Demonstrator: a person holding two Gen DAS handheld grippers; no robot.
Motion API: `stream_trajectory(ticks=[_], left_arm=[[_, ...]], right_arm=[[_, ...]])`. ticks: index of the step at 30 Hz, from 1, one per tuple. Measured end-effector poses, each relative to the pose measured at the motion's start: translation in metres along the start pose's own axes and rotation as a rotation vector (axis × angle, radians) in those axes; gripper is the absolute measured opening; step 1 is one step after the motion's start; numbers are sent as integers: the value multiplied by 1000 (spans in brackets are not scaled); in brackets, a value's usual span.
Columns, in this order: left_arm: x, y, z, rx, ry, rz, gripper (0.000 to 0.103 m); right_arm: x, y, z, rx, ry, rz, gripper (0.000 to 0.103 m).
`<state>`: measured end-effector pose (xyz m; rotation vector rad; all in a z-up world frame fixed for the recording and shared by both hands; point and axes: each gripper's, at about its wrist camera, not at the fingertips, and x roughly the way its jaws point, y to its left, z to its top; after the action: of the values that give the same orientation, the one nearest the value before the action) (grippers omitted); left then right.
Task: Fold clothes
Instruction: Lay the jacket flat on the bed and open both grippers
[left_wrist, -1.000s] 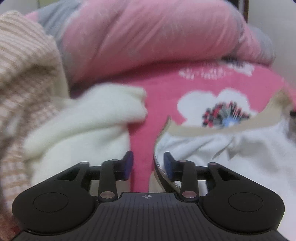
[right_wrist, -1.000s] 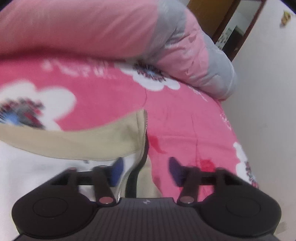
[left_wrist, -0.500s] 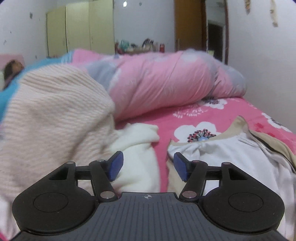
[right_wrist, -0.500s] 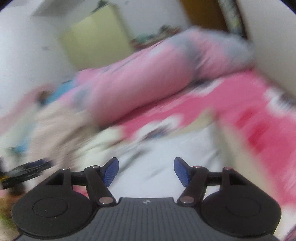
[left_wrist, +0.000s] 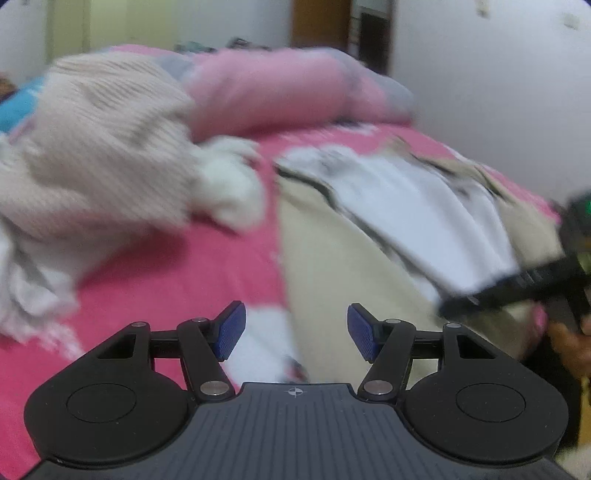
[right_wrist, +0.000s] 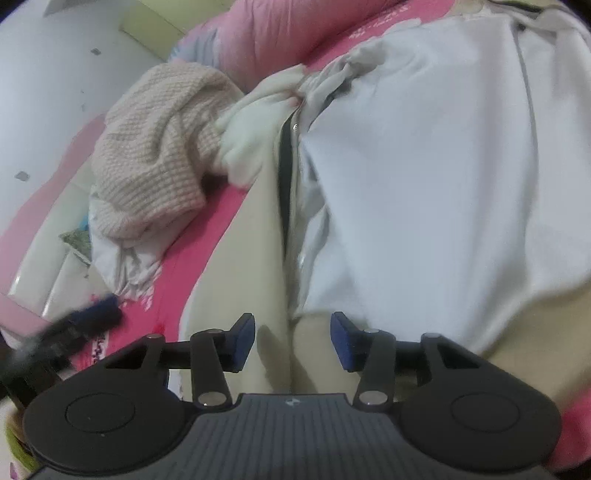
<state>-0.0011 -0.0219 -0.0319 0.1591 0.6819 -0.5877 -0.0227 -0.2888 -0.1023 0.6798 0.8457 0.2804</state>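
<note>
Pink floral bedding covers the bed (left_wrist: 177, 266), with a rolled pink quilt (left_wrist: 280, 88) at the back. An opened beige jacket (right_wrist: 236, 258) with white lining (right_wrist: 424, 166) lies spread at centre; a ribbed knit sweater (right_wrist: 155, 147) is heaped beside it. Judged soft, light and limp, the jacket is best taken at its bottom hem corners. Left gripper (left_wrist: 293, 336): fingers apart, empty. Right gripper (right_wrist: 291, 341): fingers closing over the hem, not yet pinching.
</note>
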Motion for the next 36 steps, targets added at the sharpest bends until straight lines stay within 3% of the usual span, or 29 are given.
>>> stream_trajectory(ticks=[1, 2, 5, 7, 10, 15, 19, 23, 24, 27, 30, 33, 36], left_arm=[[4, -9, -10, 12, 9, -30, 61], [8, -17, -19, 16, 13, -59, 61], [22, -40, -35, 60, 32, -134, 61], [27, -61, -42, 137, 25, -119, 61], [29, -80, -47, 223, -1, -66, 61], [20, -70, -48, 161, -51, -14, 63], [3, -38, -47, 30, -76, 47, 63], [-22, -11, -51, -32, -141, 179, 72], [-27, -4, -52, -39, -152, 216, 78], [-34, 14, -56, -87, -138, 279, 82], [-33, 23, -60, -110, -126, 291, 82], [-30, 29, -64, -125, -115, 290, 82], [-19, 32, -62, -128, -107, 261, 82]], right_arm=[[-4, 5, -6, -21, -16, 1, 42], [-6, 10, -10, -31, -21, 19, 29], [-5, 16, -17, -37, -20, 53, 19], [-2, 23, -17, -72, -25, 22, 9], [-2, 28, -12, -42, -38, 111, 5], [24, 50, 7, -22, -3, 279, 5], [65, 76, 29, -14, 58, 372, 5], [118, 115, 60, -14, 117, 450, 4], [131, 125, 68, -10, 131, 469, 4], [182, 157, 88, 23, 211, 465, 6], [222, 180, 93, 19, 321, 384, 12], [217, 189, 90, -41, 327, 391, 22], [177, 172, 90, -71, 241, 417, 28]])
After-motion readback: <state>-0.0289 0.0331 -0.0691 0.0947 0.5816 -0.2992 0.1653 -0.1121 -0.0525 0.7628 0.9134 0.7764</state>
